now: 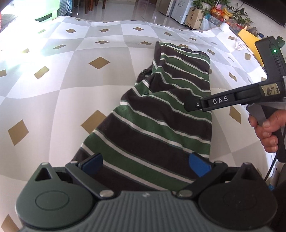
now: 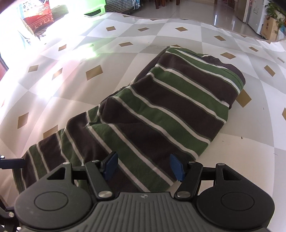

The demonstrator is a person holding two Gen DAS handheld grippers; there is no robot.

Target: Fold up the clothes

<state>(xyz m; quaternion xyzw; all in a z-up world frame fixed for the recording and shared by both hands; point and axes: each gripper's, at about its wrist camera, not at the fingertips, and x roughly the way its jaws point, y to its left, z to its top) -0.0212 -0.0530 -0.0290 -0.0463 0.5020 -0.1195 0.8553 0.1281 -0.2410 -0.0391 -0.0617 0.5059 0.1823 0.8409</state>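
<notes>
A brown, green and white striped garment lies folded into a long strip on the checked cloth. My left gripper hovers over its near end, open, its blue pads wide apart and gripping nothing. At the right of the left wrist view a hand holds the right tool's black body above the garment's right edge. In the right wrist view the same garment stretches away from me. My right gripper is open above its near part, and the blue pads are not pressing on the fabric.
Potted plants, fruit and a cardboard box stand past the cloth's far right corner. A yellow envelope and papers lie on the cloth's right side. A red printed bag sits at the far left. Tiled floor lies beyond the far edge.
</notes>
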